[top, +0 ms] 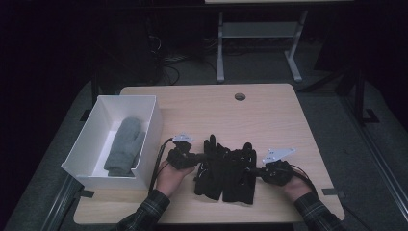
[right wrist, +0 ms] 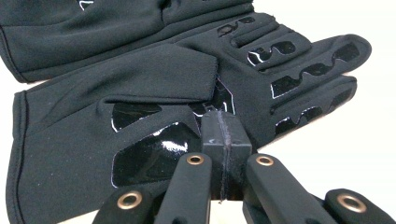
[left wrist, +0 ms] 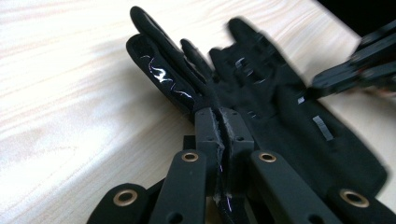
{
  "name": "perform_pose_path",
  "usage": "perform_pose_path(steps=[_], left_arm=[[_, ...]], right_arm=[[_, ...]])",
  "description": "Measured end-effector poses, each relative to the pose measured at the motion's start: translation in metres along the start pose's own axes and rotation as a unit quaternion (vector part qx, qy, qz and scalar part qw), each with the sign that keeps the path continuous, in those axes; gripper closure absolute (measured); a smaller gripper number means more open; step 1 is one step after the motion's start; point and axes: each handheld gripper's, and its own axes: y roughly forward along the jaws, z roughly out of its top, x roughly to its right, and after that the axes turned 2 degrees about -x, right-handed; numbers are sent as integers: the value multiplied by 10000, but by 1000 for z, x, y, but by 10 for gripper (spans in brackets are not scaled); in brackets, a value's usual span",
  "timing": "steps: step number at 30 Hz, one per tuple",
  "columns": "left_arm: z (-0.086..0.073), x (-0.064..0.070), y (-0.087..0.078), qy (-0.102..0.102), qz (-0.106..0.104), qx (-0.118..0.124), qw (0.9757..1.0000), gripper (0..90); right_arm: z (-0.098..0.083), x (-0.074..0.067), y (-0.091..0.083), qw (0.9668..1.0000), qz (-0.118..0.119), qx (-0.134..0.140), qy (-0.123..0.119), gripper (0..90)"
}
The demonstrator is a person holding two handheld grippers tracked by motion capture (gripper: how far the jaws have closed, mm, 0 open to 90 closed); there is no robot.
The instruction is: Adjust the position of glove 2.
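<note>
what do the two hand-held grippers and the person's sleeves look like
Each hand-held gripper, left and right, is matte black, with a grey three-cornered plate on top and a black cable trailing back. In the gripper views each has two flat black jaws on link arms with brass-coloured rivets. The sleeves are dark plaid.

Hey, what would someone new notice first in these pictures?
Two black gloves lie side by side at the table's near middle, with the left gripper and right gripper each pinching one from its own side. At the left, a white box holds a grey mitten.
</note>
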Motion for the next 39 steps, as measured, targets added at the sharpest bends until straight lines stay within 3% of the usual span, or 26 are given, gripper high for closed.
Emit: perform_pose_path(steps=[7,9,19,30,33,36,39], left_arm=[[5,-3,-13,-93,-269,188,9994,868],[6,-2,-14,-115,-343,236,9991,868],[15,11,-14,4,-575,409,9975,869],[17,12,-9,84,-555,400,9976,869],[17,9,-6,21,-532,399,9978,868],[16,8,-3,-8,-517,357,9980,868],[16,12,-5,54,-370,352,9987,868]], right_arm=[[9,-6,9,9999,82,-15,-80,900],[11,-8,11,9999,118,-38,2,900],[26,-14,26,9996,259,-13,-68,900],[57,-37,58,9984,446,27,-344,900],[63,-42,65,9980,467,72,-416,900],[63,-44,65,9979,461,76,-451,900],[60,-37,58,9985,399,135,-342,900]])
